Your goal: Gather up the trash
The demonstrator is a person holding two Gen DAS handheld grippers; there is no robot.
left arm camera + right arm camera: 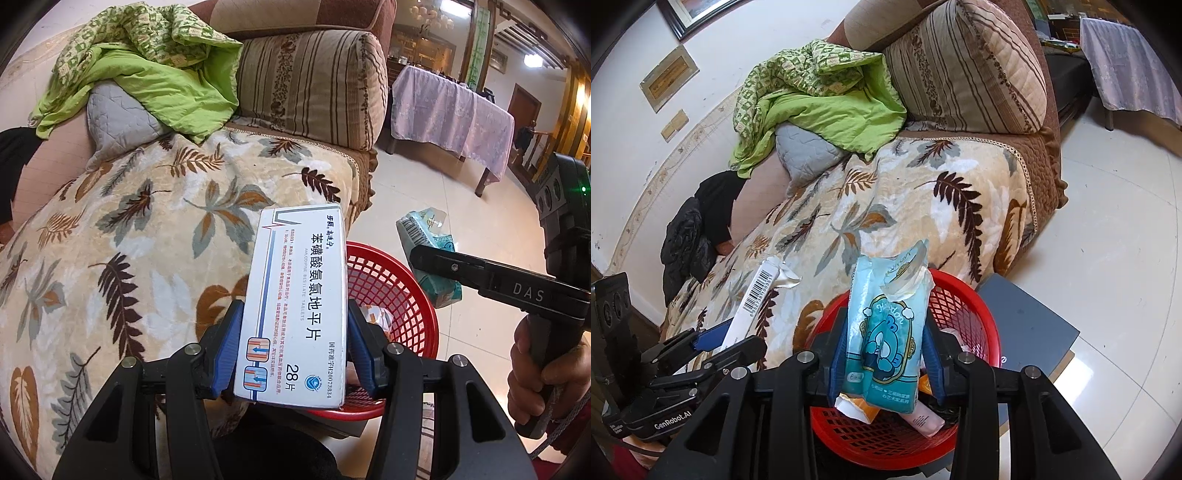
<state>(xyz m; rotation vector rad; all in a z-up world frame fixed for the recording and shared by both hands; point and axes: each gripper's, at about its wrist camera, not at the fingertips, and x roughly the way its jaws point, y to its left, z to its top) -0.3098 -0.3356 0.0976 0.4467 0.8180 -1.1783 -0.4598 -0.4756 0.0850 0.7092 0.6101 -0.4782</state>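
My left gripper (295, 347) is shut on a white medicine box (295, 295) with blue and red print, held beside the red mesh basket (402, 295). The box edge with its barcode shows in the right wrist view (753, 299). My right gripper (884, 354) is shut on a teal tissue pack (886, 332), held over the red basket (964, 306). The pack also shows in the left wrist view (432, 258), gripped by the black right gripper (436, 258). Several wrappers lie in the basket, among them a pink tube (923, 421).
A sofa with a leaf-patterned blanket (129, 240) lies to the left, with a green quilt (159, 66) and a striped cushion (314, 88). The basket stands on a grey stool (1030, 325). Tiled floor (461, 206) lies to the right, with a cloth-covered table (450, 110) beyond.
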